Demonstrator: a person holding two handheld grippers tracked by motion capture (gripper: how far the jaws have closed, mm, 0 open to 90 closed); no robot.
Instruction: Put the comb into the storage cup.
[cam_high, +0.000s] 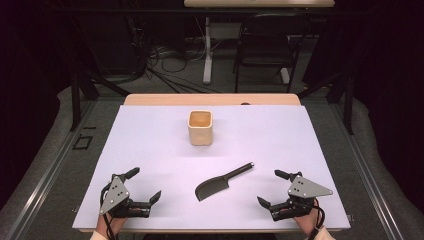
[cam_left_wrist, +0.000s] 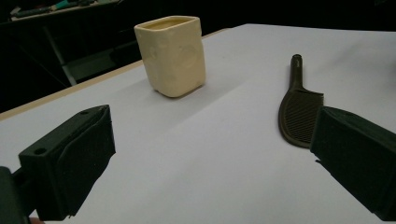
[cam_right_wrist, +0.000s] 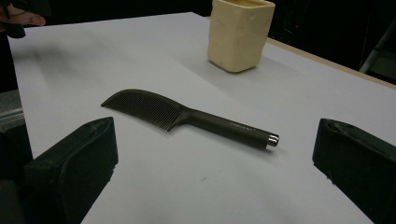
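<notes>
A dark comb with a long handle lies flat on the white table top, its handle pointing toward the far right. Behind it stands a cream square cup, upright and empty as far as I can see. My left gripper rests open near the front left corner, nothing between its jaws. At the front right my right gripper also stands open and empty, with the comb lying just ahead of it.
The table's wooden far edge shows behind the white sheet. Beyond it stand a chair, a white desk leg and tangled cables on the floor. A hand shows at the top left of the right gripper view.
</notes>
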